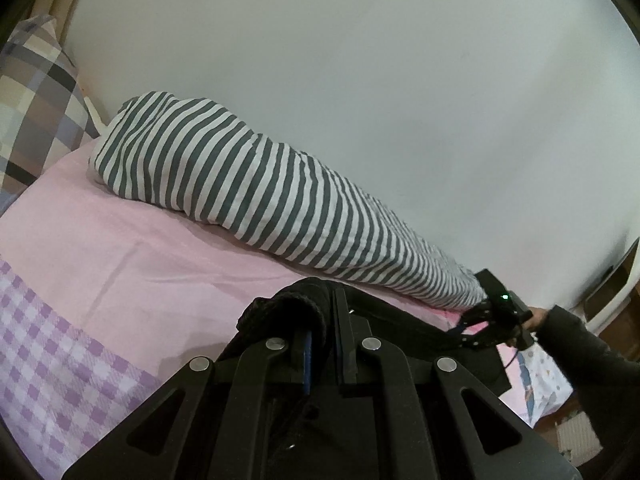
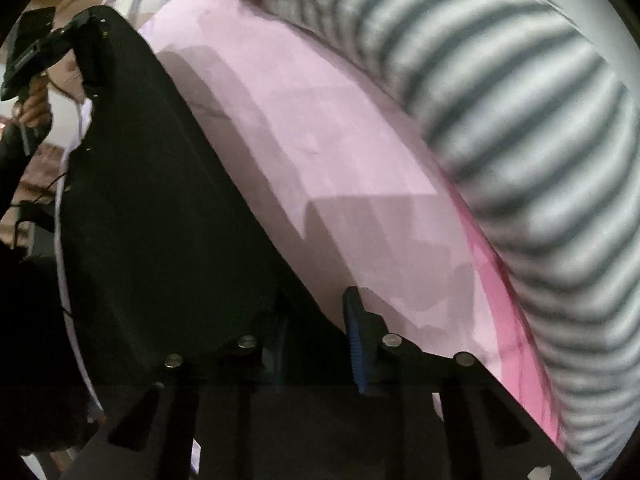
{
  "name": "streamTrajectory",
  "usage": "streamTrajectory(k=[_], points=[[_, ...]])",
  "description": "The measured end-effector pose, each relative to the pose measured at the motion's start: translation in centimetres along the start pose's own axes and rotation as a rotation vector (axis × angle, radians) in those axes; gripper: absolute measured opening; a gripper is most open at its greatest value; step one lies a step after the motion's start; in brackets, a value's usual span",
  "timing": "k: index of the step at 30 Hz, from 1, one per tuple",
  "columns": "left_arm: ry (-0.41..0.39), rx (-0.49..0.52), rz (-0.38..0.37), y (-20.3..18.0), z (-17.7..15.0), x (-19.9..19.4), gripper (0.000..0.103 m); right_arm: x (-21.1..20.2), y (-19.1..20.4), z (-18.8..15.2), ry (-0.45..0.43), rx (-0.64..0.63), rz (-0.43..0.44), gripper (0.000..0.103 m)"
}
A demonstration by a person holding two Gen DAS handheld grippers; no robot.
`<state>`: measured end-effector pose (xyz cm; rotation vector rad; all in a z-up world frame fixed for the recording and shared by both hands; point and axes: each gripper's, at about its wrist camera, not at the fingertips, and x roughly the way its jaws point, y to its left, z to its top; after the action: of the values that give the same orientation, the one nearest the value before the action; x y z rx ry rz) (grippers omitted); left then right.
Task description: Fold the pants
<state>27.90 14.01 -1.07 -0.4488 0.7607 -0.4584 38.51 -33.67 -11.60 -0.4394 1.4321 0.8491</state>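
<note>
We hold one tool per hand, both on the black pants [image 1: 400, 320], which lie on the pink bed sheet [image 1: 120, 248].

Left tool [image 1: 320, 312]: fingers drawn narrow w/ a thick bunch of the black fabric clamped btwn them, seen in the left wrist view. The bunched edge curls over the left finger [image 1: 298, 344], and the blue pad shows just inside it.

Right tool [image 2: 316, 320]: in the right wrist view the pants [image 2: 160, 220] spread from the left tool [image 2: 86, 50] at the far end down to our fingers. The blue-padded finger [image 2: 356, 344] sits on the pink side, the other is lost in the dark fabric. Fabric edge runs into the gap, but we can't tell if the jaws are pinching it; too dark. In the left wrist view the right tool [image 1: 470, 326] is at the far end of the pants, hand [image 1: 536, 316] behind it, too small to read the jaw state.

Beyond the pants, a long grey/white striped bolster [image 1: 248, 188] lies along the white wall [image 1: 360, 80]. A plaid pillow [image 1: 36, 92] stands at the bed's head end. A purple check blanket [image 1: 48, 360] covers the near-left part of the bed.
</note>
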Motion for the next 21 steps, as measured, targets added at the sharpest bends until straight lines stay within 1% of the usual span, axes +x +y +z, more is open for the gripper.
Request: streamTrajectory(k=[1,4,6,8,10,13,15,18,20,21], points=[[0.0,0.002,0.004,0.0,0.0,0.1,0.008,0.0,0.4,-0.3,-0.008,0.002,-0.032,0.014],[-0.003,0.008,0.026,0.1,-0.2,0.4,0.008,-0.3,2.2,-0.6,-0.038,-0.014,-0.137,0.009],[-0.007,0.013,0.042,0.1,-0.2,0.6,0.008,-0.5,3.3,-0.8,-0.061,0.003,-0.195,0.008],[-0.01,0.022,0.049,0.1,-0.2,0.4,0.008,-1.2,4.8,-1.2,-0.098,0.024,-0.284,0.008],[-0.015,0.033,0.055,-0.1,-0.3,-0.1,0.008,-2.0,7.5,-1.9,-0.147,0.064,-0.379,0.008],[-0.024,0.078,0.059,-0.6,-0.4,-1.3,0.008,-3.9,11.4,-3.5,-0.223,0.117,-0.498,0.007],[-0.028,0.096,0.039,-0.7,-0.7,-2.6,0.008,-5.1,13.8,-4.8,-0.264,0.155,-0.557,0.007],[-0.033,0.117,0.003,-1.2,-1.6,-5.2,0.008,-6.6,17.2,-7.5,-0.319,0.234,-0.61,0.006],[-0.029,0.142,-0.011,-1.7,-2.7,-6.9,0.008,-7.4,18.3,-9.6,-0.35,0.276,-0.62,0.006],[-0.023,0.159,-0.015,-2.0,-3.4,-7.9,0.008,-7.4,19.7,-10.8,-0.362,0.307,-0.613,0.006]])
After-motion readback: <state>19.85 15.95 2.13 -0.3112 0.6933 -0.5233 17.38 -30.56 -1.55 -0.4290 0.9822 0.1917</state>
